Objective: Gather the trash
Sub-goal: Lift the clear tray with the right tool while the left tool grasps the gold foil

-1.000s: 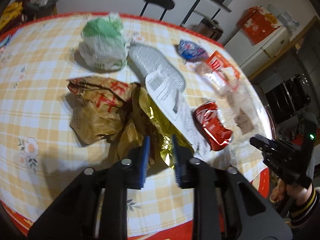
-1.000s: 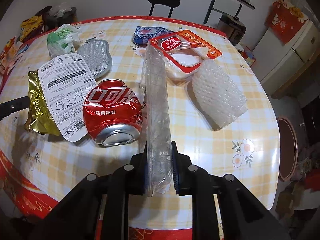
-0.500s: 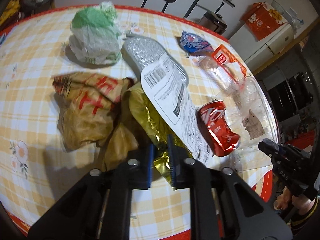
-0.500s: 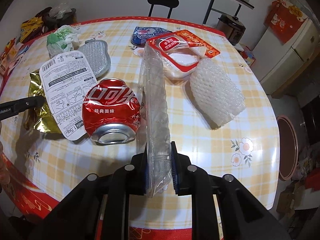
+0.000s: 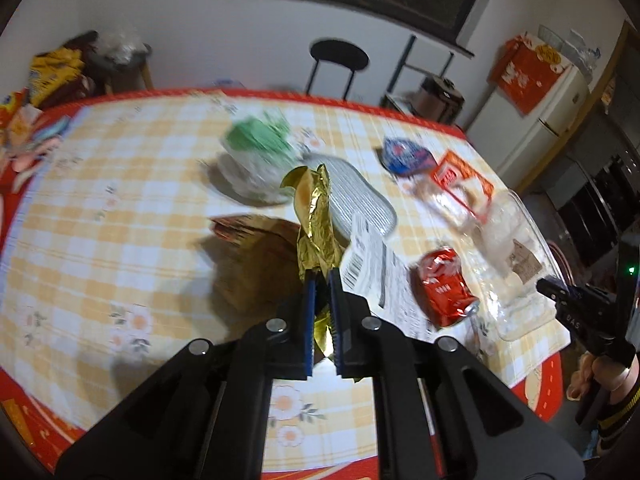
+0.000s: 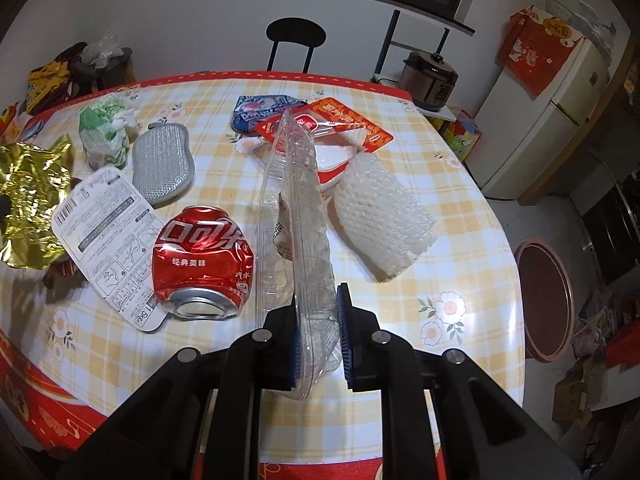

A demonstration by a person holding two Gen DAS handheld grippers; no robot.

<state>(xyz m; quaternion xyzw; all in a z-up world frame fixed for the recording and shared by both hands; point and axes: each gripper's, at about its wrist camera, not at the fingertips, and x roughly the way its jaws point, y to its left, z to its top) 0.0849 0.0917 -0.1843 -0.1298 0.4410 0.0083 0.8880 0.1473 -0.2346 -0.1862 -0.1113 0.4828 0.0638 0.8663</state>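
Both jaws pinch: left gripper (image 5: 322, 280) gold foil wrapper (image 5: 314, 216), right gripper (image 6: 318, 320) clear plastic tray (image 6: 304, 216).

white wall (image 6: 192, 32) | black stool (image 6: 296, 34) | white fridge (image 6: 560, 112)

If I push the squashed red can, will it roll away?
Probably not far. The red can is crushed and dented, so it would likely wobble or skid instead of rolling smoothly. It looks empty through its open end, so it is probably light. It lies partly on a white card, which may slide with it.
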